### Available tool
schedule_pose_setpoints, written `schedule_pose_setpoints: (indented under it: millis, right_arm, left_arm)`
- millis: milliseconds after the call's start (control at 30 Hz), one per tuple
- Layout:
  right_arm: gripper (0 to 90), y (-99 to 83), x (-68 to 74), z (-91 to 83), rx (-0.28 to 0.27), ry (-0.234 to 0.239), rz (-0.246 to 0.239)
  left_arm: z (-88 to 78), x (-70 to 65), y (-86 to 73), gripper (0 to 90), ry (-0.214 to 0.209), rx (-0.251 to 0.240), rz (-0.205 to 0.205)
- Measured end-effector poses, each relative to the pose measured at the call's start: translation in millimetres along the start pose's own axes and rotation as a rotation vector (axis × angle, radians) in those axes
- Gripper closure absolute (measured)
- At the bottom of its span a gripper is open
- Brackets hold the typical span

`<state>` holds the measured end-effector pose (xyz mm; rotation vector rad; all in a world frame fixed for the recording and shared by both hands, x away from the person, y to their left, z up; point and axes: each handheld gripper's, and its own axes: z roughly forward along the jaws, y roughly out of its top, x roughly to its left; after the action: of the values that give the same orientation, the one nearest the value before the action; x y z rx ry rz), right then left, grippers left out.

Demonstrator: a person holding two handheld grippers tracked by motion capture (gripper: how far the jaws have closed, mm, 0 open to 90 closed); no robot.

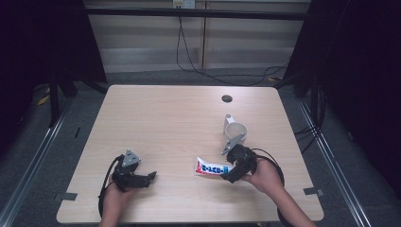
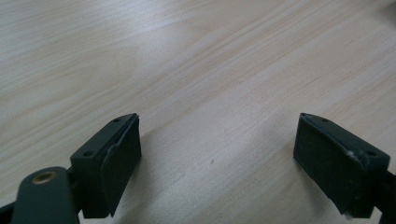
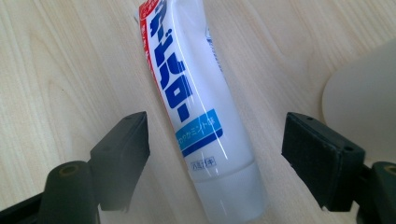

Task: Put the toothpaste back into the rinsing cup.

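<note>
lying flat on the pale wooden worktop (image 1: pixel 165 118), a white plastic toothpaste tube with blue lettering (image 3: pixel 196 93) sits between the right hand-held gripper (image 3: pixel 215 154) jaws, spread apart and untouching. the left hand-held gripper (image 2: pixel 217 154) gapes over bare wood.

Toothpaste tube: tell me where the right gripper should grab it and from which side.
Grip the toothpaste tube across its rounder body near the cap end, coming from above. It lies flat on the table, already between the right gripper's open jaws, with a gap on each side.

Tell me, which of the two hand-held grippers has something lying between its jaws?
The right hand-held gripper: a white toothpaste tube lies between its open jaws. The left hand-held gripper has bare table there.
</note>
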<state>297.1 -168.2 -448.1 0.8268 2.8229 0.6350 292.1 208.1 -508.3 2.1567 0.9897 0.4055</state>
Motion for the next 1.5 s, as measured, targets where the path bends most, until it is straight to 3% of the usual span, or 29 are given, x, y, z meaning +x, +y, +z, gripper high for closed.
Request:
schedule_pose_setpoints:
  millis: [567,1267,1500]
  right_arm:
    - [24.8,20.5,7.2,14.0,0.101,0.024,-0.061]
    - [24.5,47.4,15.2,37.1,0.224,0.008,-0.184]
    - [28.8,56.1,17.6,43.4,0.236,0.018,-0.179]
  left_arm:
    - [-0.2,0.3,0.0,14.8,0.001,0.002,0.004]
    - [0.0,0.0,0.0,14.8,0.003,0.000,0.002]
    - [0.0,0.1,0.0,14.8,0.000,0.000,0.001]
